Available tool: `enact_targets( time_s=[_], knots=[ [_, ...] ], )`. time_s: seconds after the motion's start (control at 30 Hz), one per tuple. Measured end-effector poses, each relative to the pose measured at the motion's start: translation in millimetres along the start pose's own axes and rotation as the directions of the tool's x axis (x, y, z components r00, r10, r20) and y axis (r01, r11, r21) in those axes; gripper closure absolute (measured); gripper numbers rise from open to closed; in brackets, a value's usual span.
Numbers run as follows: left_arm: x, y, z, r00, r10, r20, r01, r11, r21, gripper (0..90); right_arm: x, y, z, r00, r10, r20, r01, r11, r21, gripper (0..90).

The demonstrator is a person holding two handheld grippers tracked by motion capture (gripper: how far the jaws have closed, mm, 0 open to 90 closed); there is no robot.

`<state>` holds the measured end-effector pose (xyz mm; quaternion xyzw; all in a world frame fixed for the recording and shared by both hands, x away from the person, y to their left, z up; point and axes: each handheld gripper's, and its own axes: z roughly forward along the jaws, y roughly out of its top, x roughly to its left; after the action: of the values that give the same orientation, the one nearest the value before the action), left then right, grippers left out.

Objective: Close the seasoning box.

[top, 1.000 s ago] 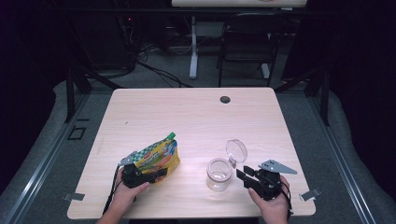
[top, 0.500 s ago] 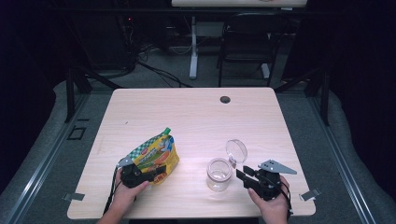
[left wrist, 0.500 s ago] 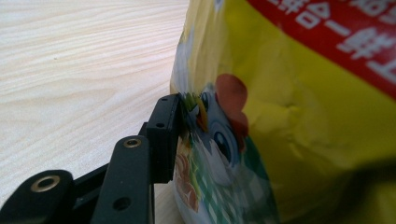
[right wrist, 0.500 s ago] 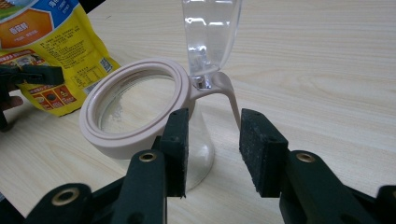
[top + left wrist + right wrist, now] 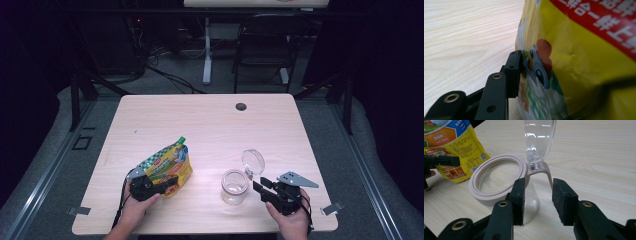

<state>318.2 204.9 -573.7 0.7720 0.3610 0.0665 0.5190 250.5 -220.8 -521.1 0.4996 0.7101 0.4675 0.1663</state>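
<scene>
We find the snack bag (image 5: 169, 167) lying near the front left of the surface (image 5: 210, 125), its lower end between the left tongs (image 5: 167, 184), which have just been closing onto it; the far jaw is a blur in the left gripper view. The right tongs (image 5: 537, 195) stand open at the hinge of the clear jar (image 5: 234, 186), whose base they cut off.

I'm looking down on a light wood-grain table (image 5: 210, 130) with a small dark round grommet (image 5: 241, 106) near its far edge. A yellow and green snack bag (image 5: 170, 166) lies on the near left part. A clear glass jar (image 5: 234, 187) stands near right, its clear hinged lid (image 5: 253, 161) flipped up.
</scene>
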Motion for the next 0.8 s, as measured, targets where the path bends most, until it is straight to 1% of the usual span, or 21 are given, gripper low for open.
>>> enact_targets(
  time_s=[0.1,0.17,0.2,0.27,0.37,0.4,0.5,0.67,0.73,0.8],
  knots=[
    [-0.8,1.1,-0.5,1.0000,0.006,0.003,-0.006,1.0000,0.003,60.8,0.1,-0.2,0.1,1.0000,-0.002,-0.001,0.002,1.000,0.001,62.9],
    [-1.9,1.7,-0.3,1.0000,0.007,0.003,-0.007,1.0000,-0.005,61.0,0.1,-0.2,0.2,1.0000,-0.003,-0.003,0.003,1.000,0.001,62.7],
    [-2.6,3.1,-1.0,0.9998,0.022,-0.001,-0.022,0.9997,0.009,61.1,0.5,-0.3,0.3,1.0000,-0.005,-0.006,0.005,1.000,-0.001,62.6],
    [-3.3,3.1,-0.5,0.9997,0.023,-0.003,-0.023,0.9997,0.004,61.1,0.7,-0.3,0.4,1.0000,-0.006,-0.006,0.005,1.000,-0.002,62.5],
    [-4.0,4.3,-1.6,0.9997,0.026,0.002,-0.026,0.9996,0.014,61.3,1.1,-0.3,0.3,1.0000,-0.006,-0.008,0.006,1.000,-0.005,62.5],
    [-4.6,4.5,-2.2,0.9997,0.025,0.004,-0.025,0.9997,0.003,61.3,1.2,-0.2,-0.1,0.9999,-0.009,-0.007,0.009,1.000,-0.005,62.3],
    [-5.3,5.1,-3.2,0.9997,0.023,0.008,-0.023,0.9997,-0.001,61.4,1.1,-0.1,-0.3,0.9999,-0.011,-0.006,0.011,1.000,-0.005,62.3],
    [-7.2,5.7,-4.5,0.9993,0.035,0.013,-0.035,0.9994,0.001,61.5,1.6,-0.2,-0.6,0.9999,-0.015,-0.008,0.015,1.000,-0.009,62.2],
    [-8.3,5.8,-3.7,0.9987,0.048,0.018,-0.049,0.9985,0.023,61.5,1.7,-0.2,-0.5,0.9998,-0.015,-0.009,0.015,1.000,-0.010,62.2],
    [-9.7,5.8,-2.8,0.9982,0.056,0.020,-0.057,0.9981,0.024,61.5,1.8,-0.1,-0.5,0.9998,-0.015,-0.010,0.015,1.000,-0.012,62.3]
  ],
)
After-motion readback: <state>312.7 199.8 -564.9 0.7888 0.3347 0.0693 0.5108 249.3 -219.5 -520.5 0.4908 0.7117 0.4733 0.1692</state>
